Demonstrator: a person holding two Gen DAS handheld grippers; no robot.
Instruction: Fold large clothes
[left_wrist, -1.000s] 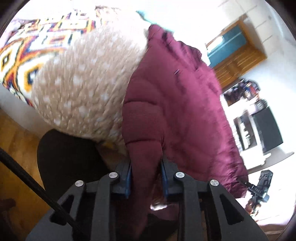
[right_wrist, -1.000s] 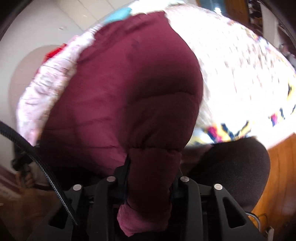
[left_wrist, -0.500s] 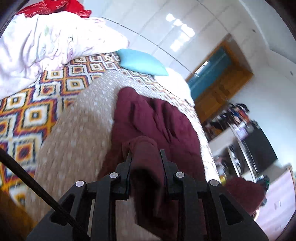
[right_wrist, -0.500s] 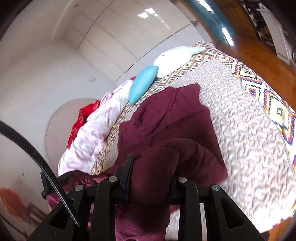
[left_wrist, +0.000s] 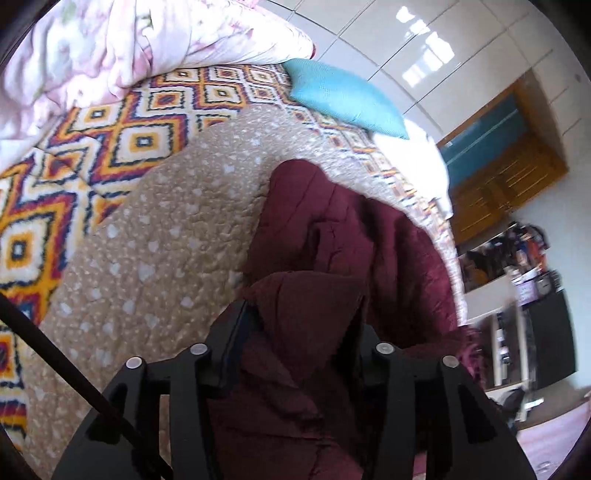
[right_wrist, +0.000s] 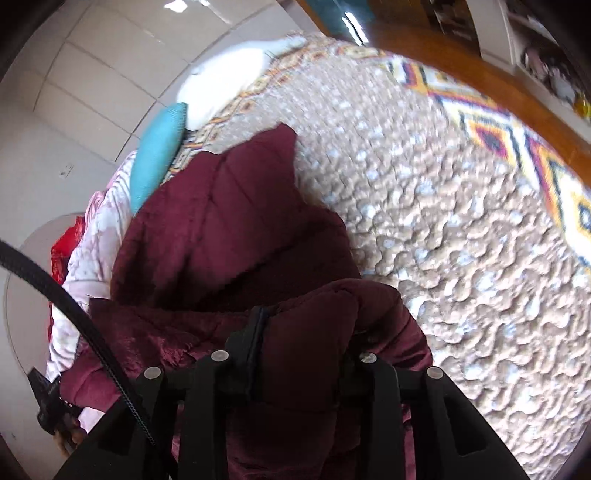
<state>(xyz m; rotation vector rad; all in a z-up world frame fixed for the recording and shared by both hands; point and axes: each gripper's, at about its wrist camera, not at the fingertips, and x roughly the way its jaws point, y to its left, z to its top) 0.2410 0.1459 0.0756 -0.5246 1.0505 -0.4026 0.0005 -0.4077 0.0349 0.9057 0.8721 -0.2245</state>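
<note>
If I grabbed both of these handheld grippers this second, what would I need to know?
Left gripper: jaws have just been opening, a bulky fold of the maroon puffer jacket between them.
Right gripper: the same, jaws just opening around another fold of the jacket.
Where: the jacket lies bunched on the tan spotted blanket, on the bed with the diamond-pattern cover.
Done: one part looks brought over onto the rest.
Left: let go, pull clear, then probably flatten and finish folding.

no readable text, label or number anywhere
</note>
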